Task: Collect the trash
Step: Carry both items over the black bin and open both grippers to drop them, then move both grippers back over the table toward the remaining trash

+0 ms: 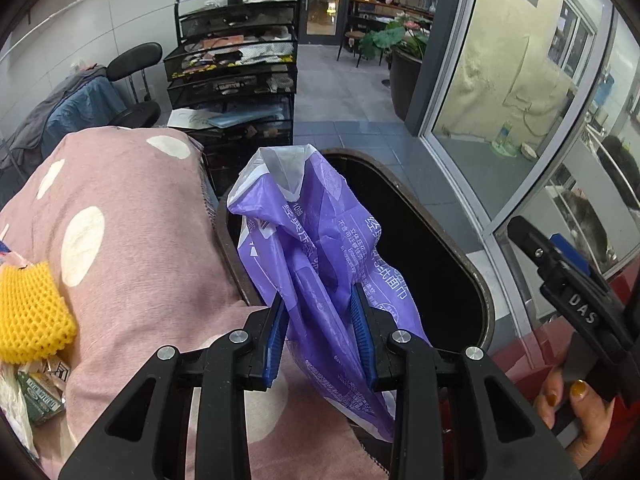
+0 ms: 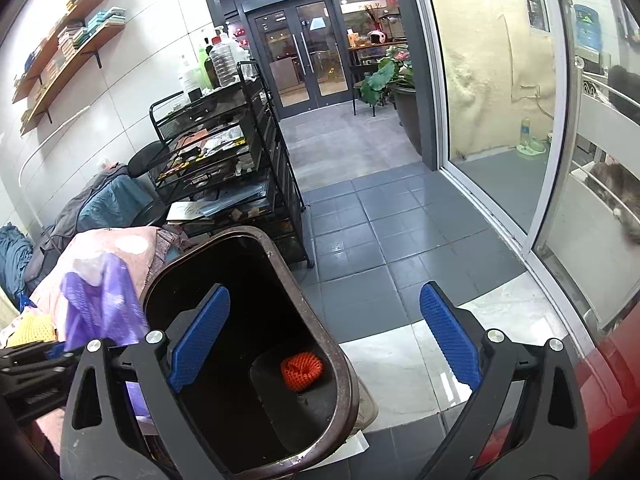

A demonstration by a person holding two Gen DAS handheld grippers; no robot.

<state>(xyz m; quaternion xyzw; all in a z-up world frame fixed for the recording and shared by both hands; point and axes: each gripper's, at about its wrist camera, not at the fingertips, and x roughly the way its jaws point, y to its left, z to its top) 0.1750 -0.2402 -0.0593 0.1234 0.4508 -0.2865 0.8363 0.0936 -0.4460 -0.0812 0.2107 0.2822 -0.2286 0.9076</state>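
Note:
My left gripper [image 1: 320, 312] is shut on a crumpled purple plastic wrapper [image 1: 320, 240], which hangs over the near rim of a dark brown bin [image 1: 476, 280]. From the right wrist view the same wrapper [image 2: 100, 300] shows at the left, beside the bin [image 2: 344, 364]. An orange foam net [image 2: 301, 368] lies on the bin's floor. My right gripper [image 2: 324, 316] stands wide open above the bin's right rim, nothing between its blue pads [image 2: 448, 340]. The right tool and the hand holding it [image 1: 576, 396] appear at the right edge of the left wrist view.
A pink polka-dot cloth [image 1: 132, 240] covers a surface left of the bin, with a yellow foam net [image 1: 32, 312] and small cartons [image 1: 40, 396] on it. A black mesh rack [image 2: 224, 160] stands behind. Grey floor tiles [image 2: 380, 240] and a glass partition [image 2: 500, 120] lie right.

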